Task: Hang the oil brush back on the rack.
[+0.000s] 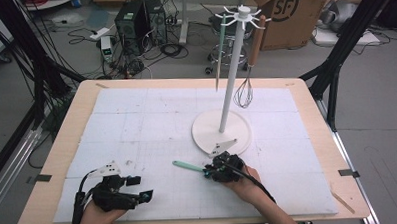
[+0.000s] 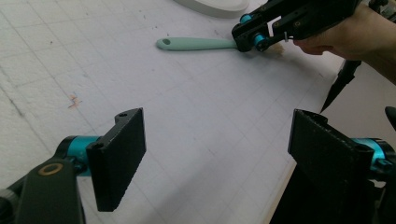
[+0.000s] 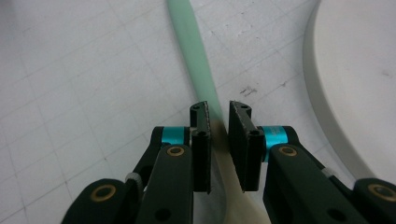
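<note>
1. Right claw (image 3: 218, 122) is nearly closed on the mint-green plastic spatula with a cream blade (image 3: 194, 56); the pads stand on both sides of its neck, but I cannot tell if they already press it.
2. Spatula lies flat on the white foam tabletop (image 1: 136, 119), its handle pointing to ten o'clock from that claw, near the white round rack base (image 1: 240, 135).
3. Left claw (image 2: 215, 149) is wide open and empty, well apart at eight o'clock.

Grey floor (image 1: 377, 136), cardboard box (image 1: 288, 11), tangled cables (image 1: 157, 51)

The white stand (image 1: 221, 133) with its hanging whisk (image 1: 244, 93) blocked the far right of the tabletop (image 1: 136, 119); its left and middle lay open.
</note>
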{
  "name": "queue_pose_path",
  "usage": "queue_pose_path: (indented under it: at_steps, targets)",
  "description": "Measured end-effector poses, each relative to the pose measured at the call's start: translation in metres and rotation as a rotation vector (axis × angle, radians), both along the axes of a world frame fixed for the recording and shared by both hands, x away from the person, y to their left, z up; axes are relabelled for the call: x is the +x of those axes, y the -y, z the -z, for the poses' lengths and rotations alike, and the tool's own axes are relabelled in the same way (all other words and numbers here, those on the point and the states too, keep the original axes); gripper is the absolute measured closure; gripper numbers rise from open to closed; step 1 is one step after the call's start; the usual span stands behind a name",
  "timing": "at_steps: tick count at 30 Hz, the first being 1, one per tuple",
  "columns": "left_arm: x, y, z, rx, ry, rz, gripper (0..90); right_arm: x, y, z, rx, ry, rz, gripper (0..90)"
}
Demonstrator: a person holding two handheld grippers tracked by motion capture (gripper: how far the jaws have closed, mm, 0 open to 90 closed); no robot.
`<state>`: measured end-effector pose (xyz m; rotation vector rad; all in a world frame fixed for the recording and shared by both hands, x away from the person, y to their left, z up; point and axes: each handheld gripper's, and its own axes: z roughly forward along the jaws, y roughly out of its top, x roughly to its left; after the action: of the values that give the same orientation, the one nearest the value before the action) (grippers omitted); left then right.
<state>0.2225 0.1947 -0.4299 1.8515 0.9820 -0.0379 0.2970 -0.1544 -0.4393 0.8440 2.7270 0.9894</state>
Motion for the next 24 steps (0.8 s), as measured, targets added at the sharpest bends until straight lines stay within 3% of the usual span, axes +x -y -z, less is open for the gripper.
queue_pose_path:
  at_steps: [3,8,12,19,24]
  targets:
    - [0.0,0.0,0.0,-0.003,-0.001,-0.004,19.9,0.001,0.0,0.0,0.0,-0.002,0.0,80.9]
    - [0.0,-0.002,0.001,-0.002,-0.002,-0.013,20.0,0.005,0.0,-0.002,-0.003,-0.048,0.029,83.4]
    - [0.001,-0.004,0.002,-0.005,-0.001,-0.016,20.2,0.011,0.007,-0.003,0.052,-0.106,0.064,83.6]
    - [0.001,-0.005,0.002,-0.003,-0.003,-0.018,20.6,0.016,0.024,-0.014,0.23,-0.187,0.102,83.5]
    - [0.001,-0.005,0.002,-0.001,-0.006,-0.015,21.0,0.017,0.041,-0.027,0.397,-0.265,0.118,83.5]
